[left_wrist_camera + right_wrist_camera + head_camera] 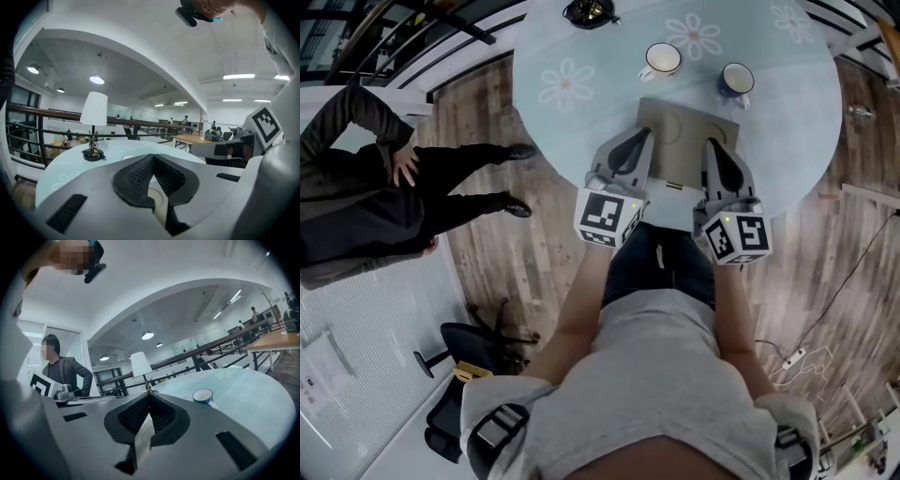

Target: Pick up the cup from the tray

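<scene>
We held our left gripper (638,141) (152,157) fully closed, its ribbed black pads meeting tip to tip with nothing between them. Our right gripper (713,146) (148,395) was closed and empty too. Both hung over the square olive-grey tray (677,125), which lay at the near edge of the round pale-blue flowered tabletop (551,141). A white cup (661,60) stood on the tabletop just past the tray's far left corner. A blue cup with a white inside (737,80) (204,396) stood just past its far right corner. A white-shaded lamp (93,108) stood at the far edge.
</scene>
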A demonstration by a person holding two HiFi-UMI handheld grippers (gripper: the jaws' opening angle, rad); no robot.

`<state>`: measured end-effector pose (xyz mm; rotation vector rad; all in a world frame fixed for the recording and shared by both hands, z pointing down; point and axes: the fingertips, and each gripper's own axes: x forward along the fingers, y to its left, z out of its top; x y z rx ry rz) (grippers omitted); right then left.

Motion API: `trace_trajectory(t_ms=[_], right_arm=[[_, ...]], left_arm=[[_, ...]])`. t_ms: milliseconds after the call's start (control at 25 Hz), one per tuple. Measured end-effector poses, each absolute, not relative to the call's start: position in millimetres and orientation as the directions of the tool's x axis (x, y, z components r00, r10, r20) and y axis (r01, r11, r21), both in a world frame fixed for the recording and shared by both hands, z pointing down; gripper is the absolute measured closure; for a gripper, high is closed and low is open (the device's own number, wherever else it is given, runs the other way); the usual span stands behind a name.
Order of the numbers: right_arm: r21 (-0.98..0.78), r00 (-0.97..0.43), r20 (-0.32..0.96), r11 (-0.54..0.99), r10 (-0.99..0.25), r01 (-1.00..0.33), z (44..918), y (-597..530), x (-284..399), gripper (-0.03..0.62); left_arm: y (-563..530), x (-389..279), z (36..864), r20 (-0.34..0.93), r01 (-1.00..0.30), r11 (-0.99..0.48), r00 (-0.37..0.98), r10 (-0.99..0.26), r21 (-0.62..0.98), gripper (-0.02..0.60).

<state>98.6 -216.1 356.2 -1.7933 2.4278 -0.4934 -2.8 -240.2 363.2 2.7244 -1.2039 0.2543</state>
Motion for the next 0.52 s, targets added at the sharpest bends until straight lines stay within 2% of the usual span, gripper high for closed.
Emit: trace_trajectory(t_ms=[520], right_arm=[[-0.265,-0.300,0.119,0.261,-0.946,-0.928,344.5,-200.6,94.3,0.588]], left_arm=[[-226.6,9.0,343.3,0.210,-0.768,-0.640,0.632,-0.746,0.038,0.574]])
